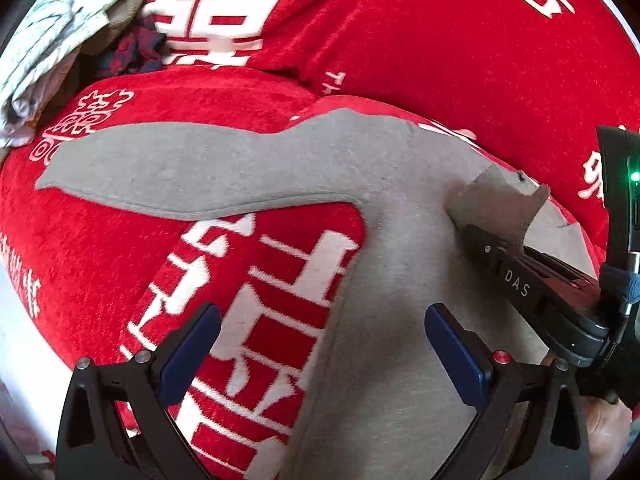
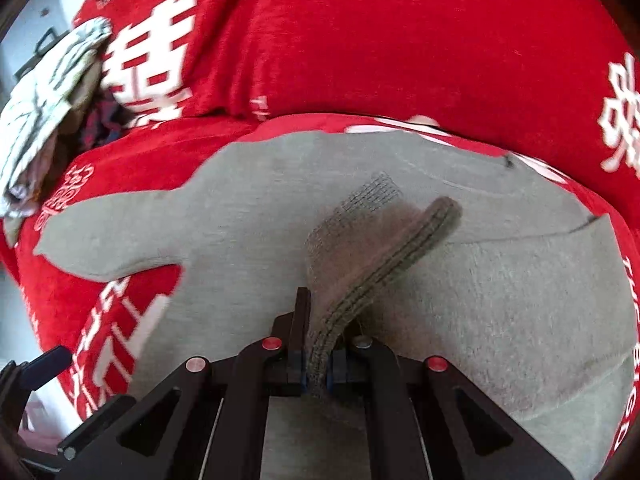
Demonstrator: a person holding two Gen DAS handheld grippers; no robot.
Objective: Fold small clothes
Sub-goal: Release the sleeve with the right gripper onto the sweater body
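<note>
A grey sweatshirt (image 1: pixel 384 216) lies spread on a red blanket (image 1: pixel 460 52) with white characters, one sleeve (image 1: pixel 160 168) stretched to the left. My left gripper (image 1: pixel 322 338) is open and empty, low over the sweatshirt's left edge. My right gripper (image 2: pixel 317 364) is shut on the ribbed cuff (image 2: pixel 384 256) of the other sleeve and holds it lifted over the sweatshirt's body (image 2: pixel 500 288). The right gripper also shows in the left wrist view (image 1: pixel 472 220), with grey fabric in its jaws.
A pile of other clothes (image 1: pixel 52 40), pale patterned and dark plaid, lies at the far left on the blanket; it also shows in the right wrist view (image 2: pixel 48 108). The blanket's left edge drops off to a pale floor (image 1: pixel 24 344).
</note>
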